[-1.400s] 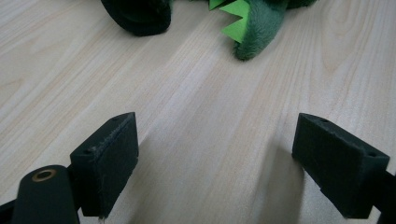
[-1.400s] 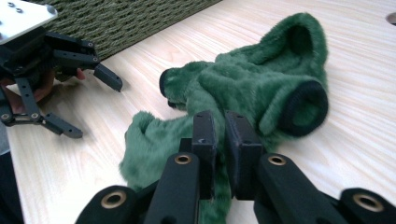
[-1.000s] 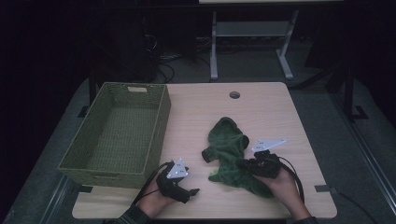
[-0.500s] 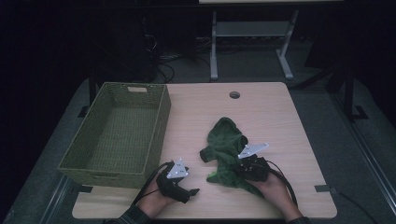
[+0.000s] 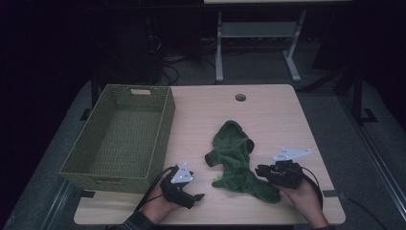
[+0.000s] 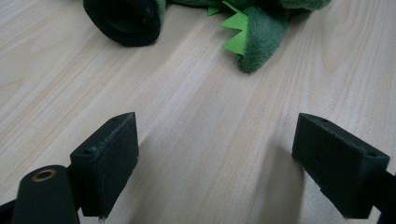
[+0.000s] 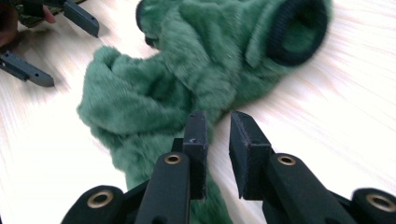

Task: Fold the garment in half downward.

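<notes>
Hovering right tool, jaws just parting, over green garment's edge | left tool wide, empty

Your high view looked forward and down over the whole table from afar; your two gripper views sat low and close, both sharing the green plush garment with it

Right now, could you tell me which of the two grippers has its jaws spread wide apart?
The left gripper: its jaws stand wide over bare table. The right gripper's jaws show a narrow gap, empty in the right gripper view, beside the green plush garment.
</notes>
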### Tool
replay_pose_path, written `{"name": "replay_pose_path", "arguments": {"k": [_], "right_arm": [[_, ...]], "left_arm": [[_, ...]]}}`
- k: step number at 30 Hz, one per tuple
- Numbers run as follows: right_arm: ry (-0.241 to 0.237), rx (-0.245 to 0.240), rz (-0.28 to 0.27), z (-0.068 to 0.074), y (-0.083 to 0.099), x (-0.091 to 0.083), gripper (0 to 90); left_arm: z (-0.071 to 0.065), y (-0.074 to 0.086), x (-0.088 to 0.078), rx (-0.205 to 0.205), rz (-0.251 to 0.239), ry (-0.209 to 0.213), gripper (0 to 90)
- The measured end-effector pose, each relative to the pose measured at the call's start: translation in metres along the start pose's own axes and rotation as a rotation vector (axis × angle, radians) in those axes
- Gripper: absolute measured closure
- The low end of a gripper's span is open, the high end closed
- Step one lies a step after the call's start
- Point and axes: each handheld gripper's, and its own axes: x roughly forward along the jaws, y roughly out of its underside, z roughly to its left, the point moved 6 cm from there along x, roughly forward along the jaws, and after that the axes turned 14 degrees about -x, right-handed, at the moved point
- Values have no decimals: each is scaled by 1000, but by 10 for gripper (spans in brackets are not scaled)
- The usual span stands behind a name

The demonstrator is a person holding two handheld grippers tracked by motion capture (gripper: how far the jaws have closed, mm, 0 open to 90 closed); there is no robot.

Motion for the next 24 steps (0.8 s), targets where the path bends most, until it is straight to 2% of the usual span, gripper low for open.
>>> {"name": "replay_pose_path", "arguments": {"k": [9, 18, 24], "right_arm": [[31, 23, -1, -2, 24, -22, 726], [55, 47, 17, 5, 52, -43, 709], [46, 65, 19, 12, 64, -50, 705]], "left_arm": [[0, 0, 0, 1, 1, 0, 138], [0, 0, 0, 0, 1, 0, 138], [0, 0, 0, 0, 0, 1, 138]]}}
